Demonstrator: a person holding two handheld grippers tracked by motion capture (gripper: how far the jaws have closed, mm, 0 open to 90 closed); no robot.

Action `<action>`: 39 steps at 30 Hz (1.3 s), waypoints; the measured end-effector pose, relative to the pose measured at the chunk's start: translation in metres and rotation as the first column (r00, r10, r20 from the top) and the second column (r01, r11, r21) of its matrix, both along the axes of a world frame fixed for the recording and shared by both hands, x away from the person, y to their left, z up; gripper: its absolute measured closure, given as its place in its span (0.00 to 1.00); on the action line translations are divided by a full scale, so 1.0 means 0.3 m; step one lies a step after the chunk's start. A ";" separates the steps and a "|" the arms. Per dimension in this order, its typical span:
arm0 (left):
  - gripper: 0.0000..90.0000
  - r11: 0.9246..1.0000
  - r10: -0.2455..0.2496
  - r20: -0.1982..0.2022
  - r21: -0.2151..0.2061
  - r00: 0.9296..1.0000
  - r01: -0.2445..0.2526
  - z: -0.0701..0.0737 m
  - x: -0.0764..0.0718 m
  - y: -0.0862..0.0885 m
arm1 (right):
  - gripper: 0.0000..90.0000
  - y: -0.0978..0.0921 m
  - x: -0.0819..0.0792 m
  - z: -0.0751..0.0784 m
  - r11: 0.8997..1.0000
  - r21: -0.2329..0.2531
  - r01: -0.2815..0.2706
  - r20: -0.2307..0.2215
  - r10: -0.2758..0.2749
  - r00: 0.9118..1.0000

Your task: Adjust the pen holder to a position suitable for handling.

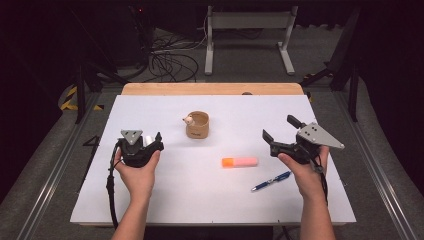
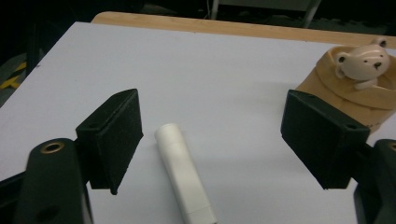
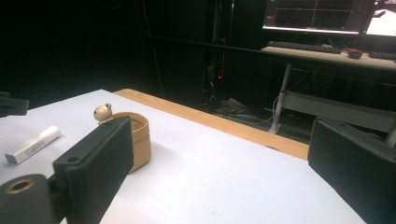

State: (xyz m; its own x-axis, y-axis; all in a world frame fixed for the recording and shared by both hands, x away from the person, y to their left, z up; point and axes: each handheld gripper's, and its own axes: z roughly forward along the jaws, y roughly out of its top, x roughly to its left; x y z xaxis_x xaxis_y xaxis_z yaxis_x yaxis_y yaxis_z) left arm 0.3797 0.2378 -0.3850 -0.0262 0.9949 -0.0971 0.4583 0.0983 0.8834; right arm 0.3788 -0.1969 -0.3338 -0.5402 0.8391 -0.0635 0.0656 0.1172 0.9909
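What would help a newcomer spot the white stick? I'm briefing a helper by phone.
Start at the white table, on the person's left. The white stick lies flat between the open jaws of the left hand-held gripper. It is plain white, unlike the orange-capped pink marker and blue pen.

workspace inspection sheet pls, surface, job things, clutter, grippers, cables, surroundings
surface: white board on a wooden table, flat.
job's things: white tube lying between the open jaws of the left gripper, untouched.
clutter: tan cup with a bear figure; orange-and-pink highlighter; blue pen.
grippers: left open; right gripper open, holding nothing.
cables: black lead trailing from the left gripper; tangle on the floor.
surroundings: white desk frame, monitor.
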 end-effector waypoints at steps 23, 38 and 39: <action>0.39 0.980 0.199 -0.142 0.022 0.970 -0.198 -0.080 0.085 -0.056 | 0.09 -0.019 -0.002 0.009 0.999 -0.007 0.038 -0.002 -0.038 0.999; 0.46 0.967 0.255 -0.245 0.046 0.935 -0.252 -0.134 0.118 -0.063 | 0.10 -0.023 -0.005 0.015 0.999 -0.003 0.037 0.001 -0.037 0.999; 0.46 0.966 0.258 -0.250 0.046 0.933 -0.254 -0.136 0.120 -0.064 | 0.10 -0.022 -0.005 0.015 0.999 -0.004 0.036 0.002 -0.036 0.999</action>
State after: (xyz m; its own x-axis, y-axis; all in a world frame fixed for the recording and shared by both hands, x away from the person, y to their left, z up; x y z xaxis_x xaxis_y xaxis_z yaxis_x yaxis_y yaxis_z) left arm 0.4156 0.2185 -0.4257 -0.3022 0.9523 -0.0420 0.6261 0.2315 0.7445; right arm 0.3773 -0.2035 -0.3294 -0.5094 0.8579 -0.0678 0.0683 0.1189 0.9906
